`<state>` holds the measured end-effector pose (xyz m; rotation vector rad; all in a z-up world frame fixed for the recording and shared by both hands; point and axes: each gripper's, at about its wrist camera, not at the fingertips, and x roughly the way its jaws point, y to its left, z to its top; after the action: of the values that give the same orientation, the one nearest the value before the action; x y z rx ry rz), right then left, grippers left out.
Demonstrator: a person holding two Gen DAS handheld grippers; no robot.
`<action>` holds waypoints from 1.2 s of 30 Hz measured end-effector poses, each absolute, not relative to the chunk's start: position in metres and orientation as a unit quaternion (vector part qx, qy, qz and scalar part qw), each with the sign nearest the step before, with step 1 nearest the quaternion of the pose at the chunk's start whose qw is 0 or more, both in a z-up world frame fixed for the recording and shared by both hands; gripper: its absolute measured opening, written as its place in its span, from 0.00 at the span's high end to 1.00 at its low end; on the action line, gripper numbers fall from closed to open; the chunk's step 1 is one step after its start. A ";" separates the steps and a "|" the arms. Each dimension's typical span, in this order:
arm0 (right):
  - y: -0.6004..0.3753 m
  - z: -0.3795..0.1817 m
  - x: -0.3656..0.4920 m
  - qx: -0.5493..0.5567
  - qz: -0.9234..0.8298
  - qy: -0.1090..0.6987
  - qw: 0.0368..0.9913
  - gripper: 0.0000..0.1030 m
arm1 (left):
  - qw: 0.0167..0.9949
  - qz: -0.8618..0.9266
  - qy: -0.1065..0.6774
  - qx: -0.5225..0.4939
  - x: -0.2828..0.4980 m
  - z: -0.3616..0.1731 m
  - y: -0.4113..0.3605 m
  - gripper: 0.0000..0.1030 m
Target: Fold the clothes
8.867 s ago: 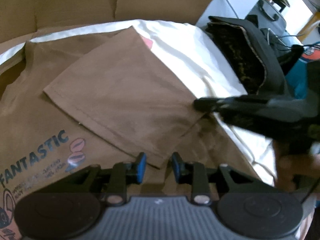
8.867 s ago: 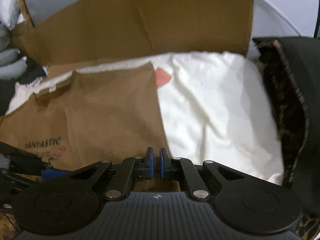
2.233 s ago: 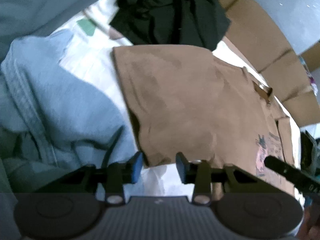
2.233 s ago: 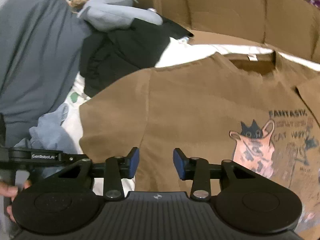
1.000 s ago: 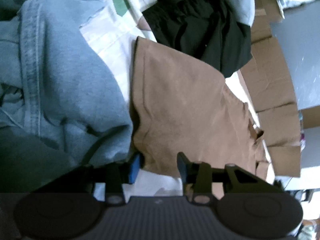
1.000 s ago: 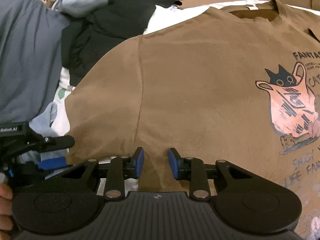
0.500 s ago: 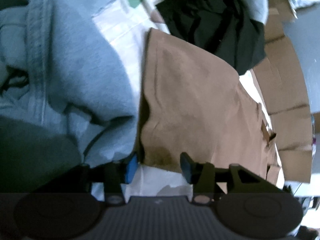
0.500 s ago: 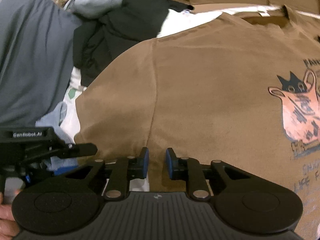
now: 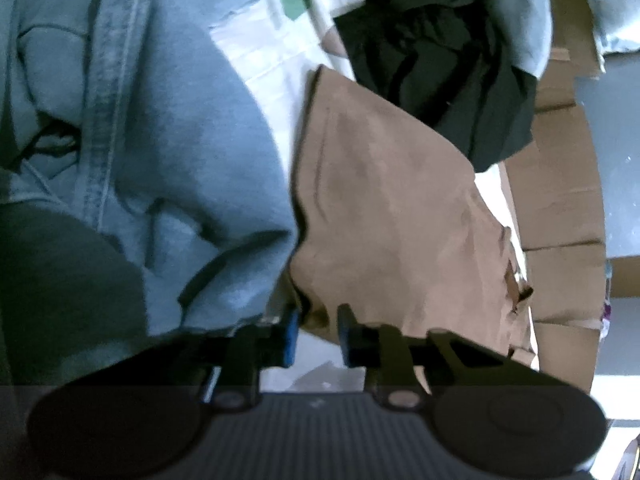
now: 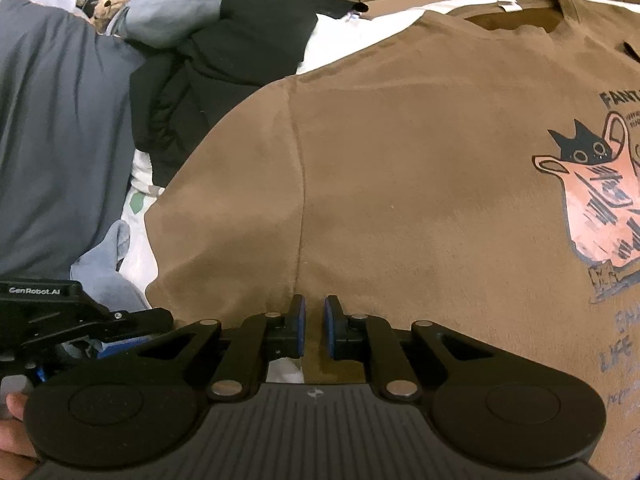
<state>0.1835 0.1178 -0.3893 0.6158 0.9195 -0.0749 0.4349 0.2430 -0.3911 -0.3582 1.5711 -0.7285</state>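
Folding barely begun: brown T-shirt [image 10: 400,184] mostly flat, left gripper [image 9: 314,336] jaws part-open around sleeve corner, right gripper [image 10: 313,332] jaws nearly closed at hem, grip unclear.

Dim, soft-blurred left view; fisheye-warped dark corners.

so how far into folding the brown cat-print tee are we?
Early. The brown cat-print T-shirt lies mostly flat, print up, collar away. In hand: right gripper nearly closed on the sleeve-side edge; left gripper open around the sleeve corner. No pinch confirmed. Left: folding this side in, then the body folds.
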 end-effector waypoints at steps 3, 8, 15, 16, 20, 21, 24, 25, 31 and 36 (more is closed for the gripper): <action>0.119 -0.388 0.184 0.286 -0.035 0.436 0.853 0.91 | 0.631 -0.332 0.682 -0.161 0.437 -0.387 0.245 0.91; 0.121 -0.385 0.186 0.288 -0.024 0.434 0.853 0.91 | 0.641 -0.357 0.662 -0.152 0.437 -0.374 0.245 0.94; 0.126 -0.393 0.186 0.292 -0.026 0.445 0.846 0.92 | 0.643 -0.420 0.628 -0.125 0.429 -0.350 0.231 0.96; 0.126 -0.394 0.186 0.294 -0.027 0.445 0.845 0.92 | 0.641 -0.433 0.622 -0.120 0.426 -0.347 0.228 0.96; 0.123 -0.393 0.184 0.302 -0.047 0.436 0.846 0.97 | 0.640 -0.470 0.598 -0.107 0.419 -0.331 0.223 0.96; 0.122 -0.393 0.182 0.303 -0.055 0.437 0.845 0.99 | 0.640 -0.476 0.594 -0.105 0.417 -0.328 0.222 0.96; 0.120 -0.395 0.179 0.317 -0.064 0.434 0.841 1.00 | 0.639 -0.488 0.586 -0.098 0.413 -0.323 0.216 0.96; 0.120 -0.394 0.178 0.315 -0.065 0.431 0.843 1.00 | 0.639 -0.488 0.586 -0.097 0.412 -0.324 0.213 0.96; 0.123 -0.385 0.172 0.331 -0.063 0.408 0.848 1.00 | 0.643 -0.482 0.589 -0.087 0.412 -0.326 0.215 0.96; 0.130 -0.393 0.178 0.343 -0.057 0.428 0.834 1.00 | 0.638 -0.491 0.587 -0.084 0.411 -0.325 0.214 0.96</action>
<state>0.1780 0.1300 -0.3929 0.7261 0.9076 -0.1216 0.4110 0.2145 -0.3250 -0.1906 1.3399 -1.1207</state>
